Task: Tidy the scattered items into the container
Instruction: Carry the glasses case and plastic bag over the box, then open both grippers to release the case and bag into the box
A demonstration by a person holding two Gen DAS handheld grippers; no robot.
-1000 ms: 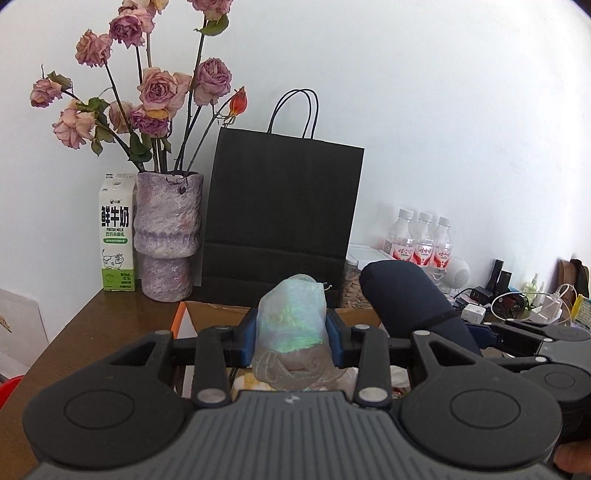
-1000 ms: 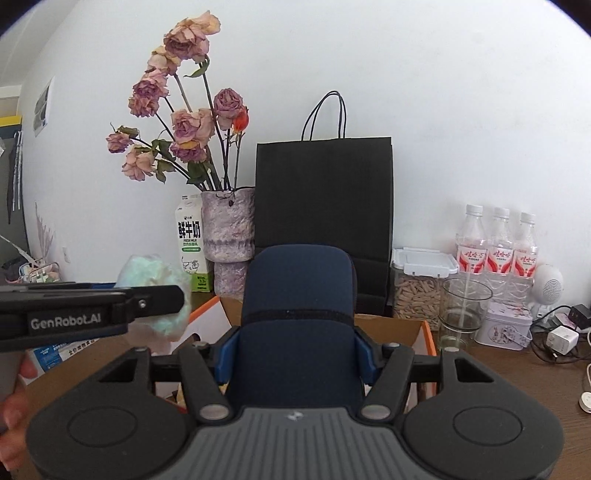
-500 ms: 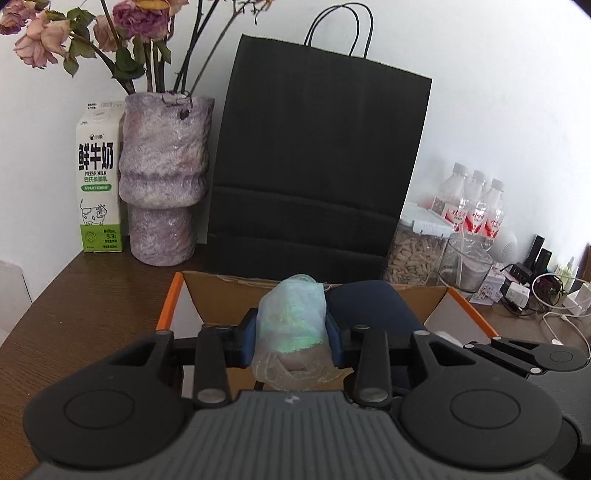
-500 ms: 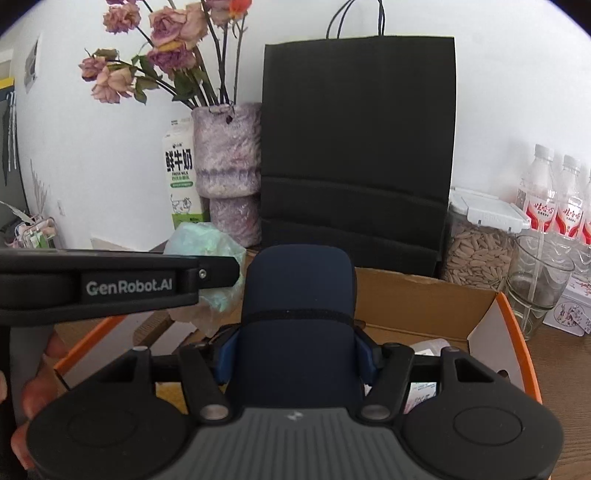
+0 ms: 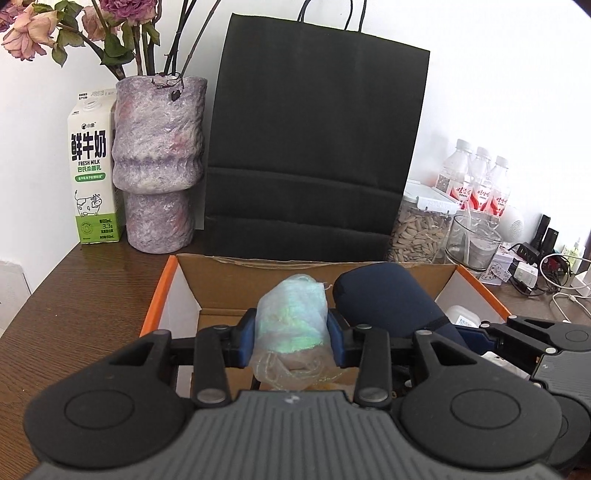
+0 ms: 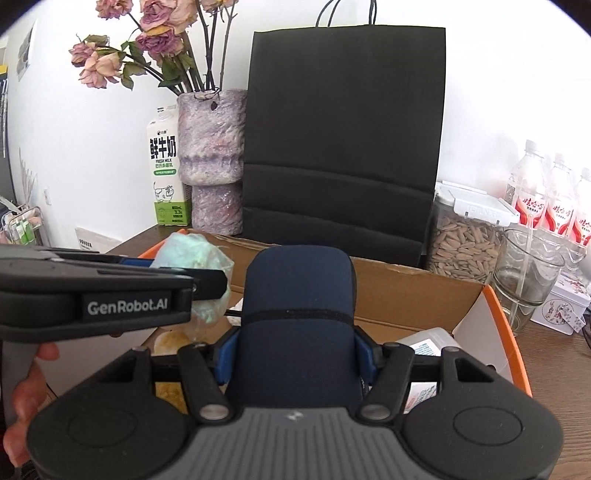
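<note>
Grippers hang over the open cardboard box [image 5: 173, 291] for release, the left gripper [image 5: 291, 332], jaws just easing apart, clasping a plastic-wrapped green bundle [image 5: 291, 321], the right gripper [image 6: 295, 354] clamped on a navy pouch [image 6: 299, 306].

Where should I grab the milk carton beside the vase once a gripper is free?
Probably the milk carton's folded top, approached from the front and slightly above. It stands upright, the vase crowds its right side, and the flowers overhang, so a side-to-side or straight-down grip looks cramped.
</note>
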